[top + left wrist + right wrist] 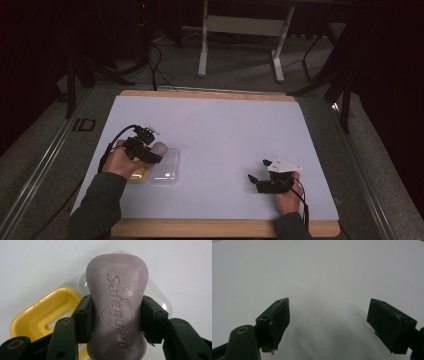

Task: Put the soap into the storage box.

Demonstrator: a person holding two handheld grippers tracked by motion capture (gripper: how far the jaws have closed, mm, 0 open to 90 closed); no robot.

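Note:
A pale purple bar of soap [116, 307] stamped with a brand name sits between the pads of my left gripper [116, 320], which is shut on it and holds it above the table. In the high view the soap [160, 148] pokes out of the left gripper [150, 152] over a clear plastic lid [166, 167]. A yellow soap dish [47, 315] lies below and to the left of the soap, and in the high view the dish [138, 174] lies beside the lid. My right gripper [257, 172] rests open over the white sheet, nothing between its jaws [328, 322].
The white sheet [225, 130] covers a wooden tabletop with wide bare room in the middle and back. A grey desk frame [240, 30] and cables stand on the floor beyond the table.

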